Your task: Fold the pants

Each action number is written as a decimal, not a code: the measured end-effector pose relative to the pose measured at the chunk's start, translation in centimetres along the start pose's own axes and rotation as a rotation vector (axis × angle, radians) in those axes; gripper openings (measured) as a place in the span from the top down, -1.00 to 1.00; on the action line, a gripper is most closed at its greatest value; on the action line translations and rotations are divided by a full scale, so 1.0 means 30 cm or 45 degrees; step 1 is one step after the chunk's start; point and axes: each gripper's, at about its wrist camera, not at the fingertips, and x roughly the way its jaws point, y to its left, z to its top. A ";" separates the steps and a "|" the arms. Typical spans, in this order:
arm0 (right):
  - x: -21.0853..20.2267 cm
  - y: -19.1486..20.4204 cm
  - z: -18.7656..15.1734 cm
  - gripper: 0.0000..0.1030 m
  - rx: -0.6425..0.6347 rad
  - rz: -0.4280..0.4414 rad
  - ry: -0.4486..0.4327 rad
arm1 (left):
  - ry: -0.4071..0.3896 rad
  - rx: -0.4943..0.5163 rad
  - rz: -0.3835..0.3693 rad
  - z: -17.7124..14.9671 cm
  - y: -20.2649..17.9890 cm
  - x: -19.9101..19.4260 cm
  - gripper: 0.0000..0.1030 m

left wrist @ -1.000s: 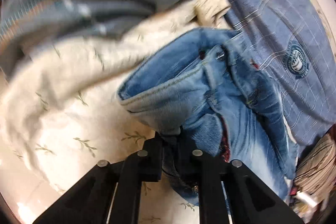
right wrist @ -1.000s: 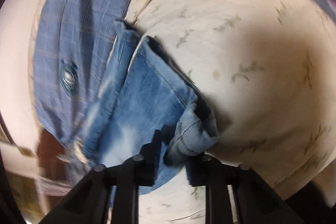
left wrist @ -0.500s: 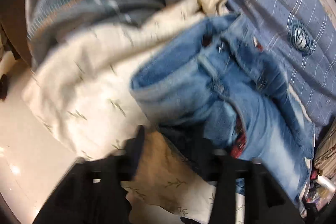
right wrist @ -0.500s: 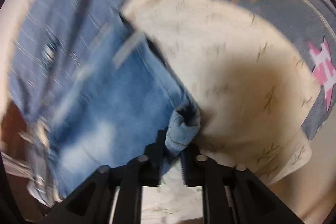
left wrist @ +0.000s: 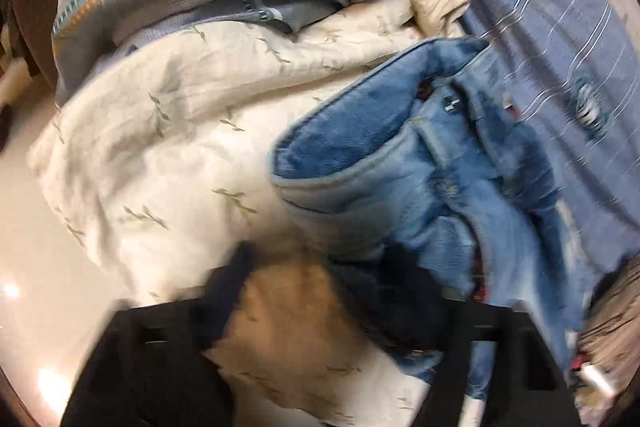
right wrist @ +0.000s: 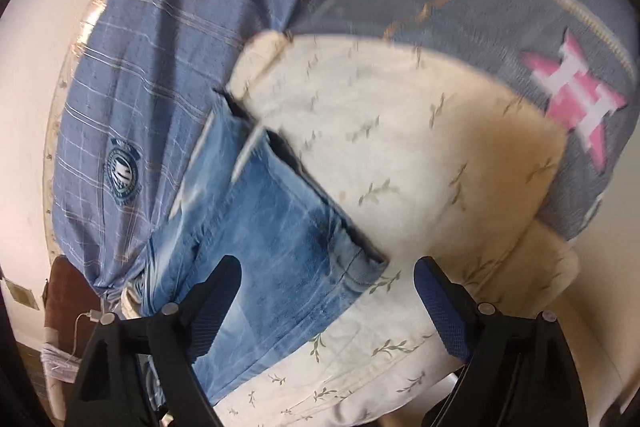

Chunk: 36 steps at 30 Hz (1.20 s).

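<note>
Though crumpled, faded blue jeans (right wrist: 276, 247) lie free | right fingers (right wrist: 324, 287) opening, left closing, both empty

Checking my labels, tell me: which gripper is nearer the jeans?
Left. The left gripper, jaws closing, has denim from the jeans between its fingers; the right gripper, jaws opening, hangs apart above them.

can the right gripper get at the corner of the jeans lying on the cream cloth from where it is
Probably yes. The right gripper has its jaws opening, nothing pinched, and the jeans corner lies flat on the cream cloth between the fingertips, uncovered.
</note>
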 end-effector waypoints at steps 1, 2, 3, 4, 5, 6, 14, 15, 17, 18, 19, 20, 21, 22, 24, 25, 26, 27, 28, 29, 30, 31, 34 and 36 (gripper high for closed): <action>-0.027 0.027 -0.003 -0.75 -0.042 0.019 -0.035 | -0.002 0.013 -0.004 0.003 -0.002 -0.001 0.17; -0.047 0.046 -0.008 -0.75 -0.069 0.048 -0.054 | 0.008 0.041 -0.014 0.008 -0.015 0.004 0.52; -0.063 0.074 -0.013 -0.75 -0.117 0.085 -0.068 | 0.008 0.054 -0.015 0.013 -0.018 0.005 0.64; -0.067 0.104 -0.021 -0.75 -0.186 0.106 -0.061 | -0.005 0.058 -0.019 0.012 -0.023 -0.005 0.75; -0.049 0.138 -0.030 -0.75 -0.252 0.108 -0.031 | -0.026 0.066 -0.033 0.007 -0.035 -0.027 0.82; -0.017 0.156 -0.041 -0.75 -0.293 0.113 0.021 | -0.070 0.085 -0.026 -0.005 -0.050 -0.058 0.82; 0.112 0.139 -0.027 -0.75 -0.253 -0.091 0.236 | 0.049 0.023 0.041 -0.042 -0.004 -0.033 0.08; 0.097 0.150 -0.018 -0.75 -0.257 -0.068 0.218 | 0.017 0.005 0.039 -0.035 0.011 -0.067 -0.07; 0.071 0.179 0.007 -0.75 -0.287 -0.047 0.164 | -0.104 -0.005 0.031 -0.010 0.017 -0.160 -0.19; 0.060 0.194 0.025 -0.75 -0.305 -0.048 0.126 | -0.169 -0.009 0.007 0.005 0.014 -0.205 -0.50; 0.061 0.211 0.052 -0.75 -0.314 -0.052 0.093 | -0.250 -0.006 -0.036 0.028 -0.008 -0.244 -0.65; 0.072 0.228 0.083 -0.75 -0.312 -0.045 0.078 | -0.295 0.018 -0.065 0.039 -0.027 -0.263 -0.73; 0.099 0.246 0.118 -0.75 -0.310 -0.027 0.075 | -0.334 0.060 -0.089 0.056 -0.051 -0.281 -0.73; 0.123 0.268 0.153 -0.75 -0.317 -0.011 0.074 | -0.361 0.101 -0.079 0.076 -0.075 -0.288 -0.73; 0.174 0.310 0.215 -0.75 -0.358 -0.039 0.057 | -0.397 0.161 -0.059 0.124 -0.128 -0.277 -0.73; 0.217 0.339 0.252 -0.75 -0.401 -0.049 0.061 | -0.387 0.202 -0.068 0.158 -0.173 -0.241 -0.73; 0.241 0.341 0.274 -0.75 -0.416 -0.064 0.065 | -0.353 0.247 -0.087 0.203 -0.217 -0.183 -0.73; 0.290 0.357 0.304 -0.75 -0.433 -0.101 0.070 | -0.321 0.292 -0.105 0.223 -0.247 -0.136 -0.73; 0.325 0.363 0.315 -0.75 -0.443 -0.114 0.084 | -0.292 0.325 -0.095 0.240 -0.269 -0.090 -0.73; 0.374 0.370 0.333 -0.75 -0.448 -0.118 0.109 | -0.282 0.334 -0.078 0.245 -0.296 -0.050 -0.73; 0.413 0.374 0.342 -0.75 -0.452 -0.119 0.128 | -0.272 0.340 -0.066 0.240 -0.309 -0.015 -0.73; 0.446 0.378 0.348 -0.75 -0.469 -0.123 0.148 | -0.249 0.345 -0.056 0.240 -0.319 0.022 -0.73; 0.541 0.413 0.350 0.22 -0.545 -0.140 0.221 | -0.168 0.349 -0.005 0.216 -0.324 0.108 -0.73; 0.548 0.433 0.343 0.61 -0.573 -0.179 0.235 | -0.172 0.347 -0.010 0.209 -0.314 0.084 -0.73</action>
